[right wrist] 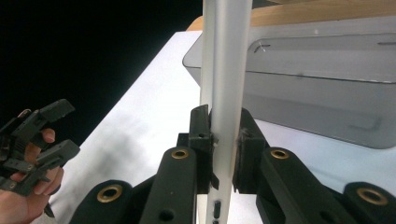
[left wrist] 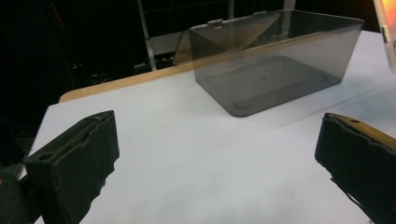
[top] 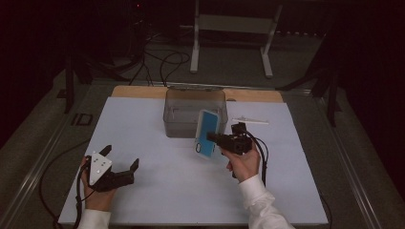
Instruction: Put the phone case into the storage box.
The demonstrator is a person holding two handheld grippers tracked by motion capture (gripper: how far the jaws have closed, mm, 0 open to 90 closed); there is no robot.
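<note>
A flat blue phone with a white rim (top: pixel 206 134) was held clamped on edge in the right gripper (top: pixel 216 139), just before a clear grey plastic box (top: pixel 195 112). The left gripper (top: pixel 120 164) was held open and empty, well apart from them.

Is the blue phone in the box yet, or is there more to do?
Not yet. Done: the right gripper has picked up the flat blue phone, jaws shut on its thin edge. In hand: it hangs beside the clear grey plastic box. Left: putting it inside the box. The left gripper waits open.
</note>
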